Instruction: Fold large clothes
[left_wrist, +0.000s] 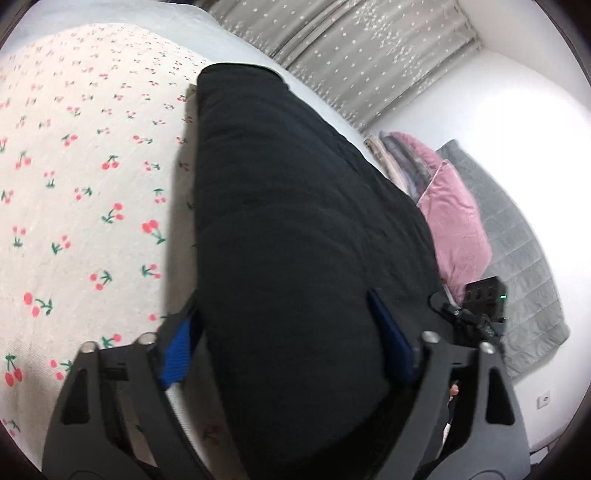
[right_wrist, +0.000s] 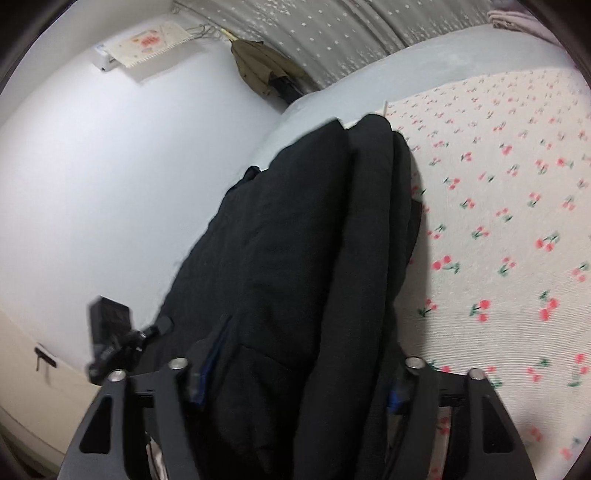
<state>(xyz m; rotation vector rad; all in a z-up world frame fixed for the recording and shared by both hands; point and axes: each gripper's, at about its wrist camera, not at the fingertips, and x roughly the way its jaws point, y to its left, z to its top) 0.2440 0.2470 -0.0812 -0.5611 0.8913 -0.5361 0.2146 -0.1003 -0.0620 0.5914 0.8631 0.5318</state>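
A thick, matte black garment (left_wrist: 295, 229), folded into a long soft bundle, fills both views from 6 toward 12 o'clock above the bed (left_wrist: 92, 184). The left claw (left_wrist: 288, 347) and right claw (right_wrist: 295, 373) each pinch it. Cherry-print sheet (right_wrist: 498, 221) beneath; pink pillow (left_wrist: 454, 221) at 3 o'clock.

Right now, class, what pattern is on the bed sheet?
Red cherries with green stems on the cream bed sheet, clearest in left wrist view.

My right tongs (right_wrist: 295, 384) grip a thick bundle of folded black clothing (right_wrist: 295, 240) between blue pads. Right of it lies a cherry-print bedspread (right_wrist: 498, 221); left, a white wall (right_wrist: 110, 184); grey starred curtains (right_wrist: 314, 33) behind.
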